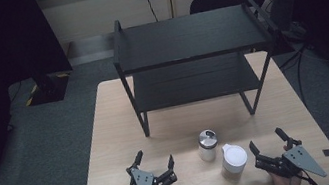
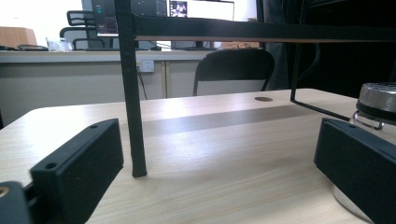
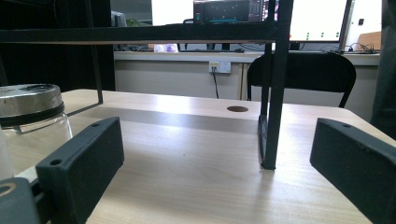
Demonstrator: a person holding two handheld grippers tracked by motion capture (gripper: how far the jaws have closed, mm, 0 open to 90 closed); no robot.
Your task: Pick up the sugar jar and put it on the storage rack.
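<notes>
Jar (image 1: 207, 145) and white cup (image 1: 234, 160): near worktop (image 1: 108, 132) centre, touching-close. Your left gripper (image 1: 154, 161) and right gripper (image 1: 267, 138) fingers stand apart, empty. Risk: grabbing either topples its neighbour.

The high view hangs above the near edge of the table (image 1: 108, 132), looking forward and down at the black shelf rack (image 1: 189, 37) from some way back. Both gripper views sit low on the tabletop, close in front of that rack and facing it level. All three share its front legs and the metal-lidded jar (image 1: 207, 145).
</notes>
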